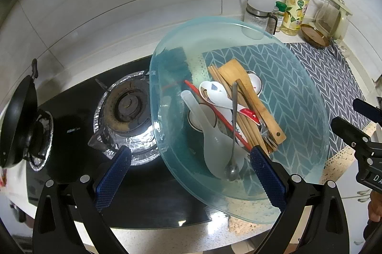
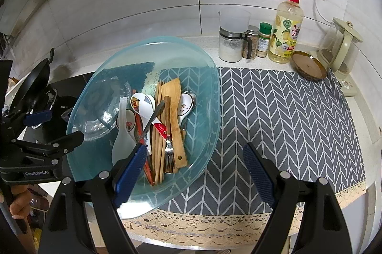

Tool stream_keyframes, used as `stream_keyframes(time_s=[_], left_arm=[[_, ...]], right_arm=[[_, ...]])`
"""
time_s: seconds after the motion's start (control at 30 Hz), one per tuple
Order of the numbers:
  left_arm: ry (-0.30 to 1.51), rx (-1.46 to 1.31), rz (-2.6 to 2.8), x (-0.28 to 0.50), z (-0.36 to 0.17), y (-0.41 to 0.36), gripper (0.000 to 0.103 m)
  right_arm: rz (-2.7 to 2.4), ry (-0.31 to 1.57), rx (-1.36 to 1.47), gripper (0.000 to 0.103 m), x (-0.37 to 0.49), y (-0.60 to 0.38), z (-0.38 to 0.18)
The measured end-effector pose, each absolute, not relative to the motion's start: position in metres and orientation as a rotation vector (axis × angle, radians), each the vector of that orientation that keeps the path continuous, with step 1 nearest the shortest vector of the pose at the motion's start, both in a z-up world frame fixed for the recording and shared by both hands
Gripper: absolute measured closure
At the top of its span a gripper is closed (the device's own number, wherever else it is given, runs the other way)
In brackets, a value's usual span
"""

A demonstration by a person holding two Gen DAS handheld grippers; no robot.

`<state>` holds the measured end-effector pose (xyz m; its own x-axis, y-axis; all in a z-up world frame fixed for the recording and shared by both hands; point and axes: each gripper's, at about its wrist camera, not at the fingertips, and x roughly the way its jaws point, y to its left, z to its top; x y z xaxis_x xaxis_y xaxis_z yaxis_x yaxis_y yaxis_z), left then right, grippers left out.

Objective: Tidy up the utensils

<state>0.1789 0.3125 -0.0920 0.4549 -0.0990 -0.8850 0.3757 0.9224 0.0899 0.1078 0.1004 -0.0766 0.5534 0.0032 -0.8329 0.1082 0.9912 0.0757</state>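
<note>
A clear blue plastic basin (image 1: 298, 96) (image 2: 203, 96) sits on the counter, partly over the stove edge. It holds a pile of utensils: a wooden spatula (image 1: 253, 96) (image 2: 175, 120), wooden chopsticks (image 2: 158, 134), ceramic spoons (image 1: 214, 91) (image 2: 143, 106), a white rice paddle (image 1: 210, 141) (image 2: 121, 139), a metal spoon (image 1: 232, 134), a fork (image 2: 169, 153) and a red chopstick (image 1: 214, 113). My left gripper (image 1: 188, 172) is open at the basin's near rim. My right gripper (image 2: 193, 172) is open over the basin's right rim and the mat.
A grey herringbone mat (image 2: 286, 122) covers the counter right of the basin. A gas stove (image 1: 126, 106) and a black pan (image 1: 16, 120) lie to the left. Jars (image 2: 231, 39), an oil bottle (image 2: 286, 27), a wooden lid (image 2: 308, 65) and a kettle (image 2: 341, 48) line the back wall.
</note>
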Motion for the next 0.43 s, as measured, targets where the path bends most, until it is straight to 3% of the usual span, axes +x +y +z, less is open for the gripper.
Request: stream_keyframes(time_s=[0.43], left_arm=[[1.067, 0.285, -0.313, 0.1805, -0.0892, 0.3118, 0.004]], right_arm=[[-0.059, 0.982, 0.117, 0.023, 0.1088, 0.1021, -0.0733]])
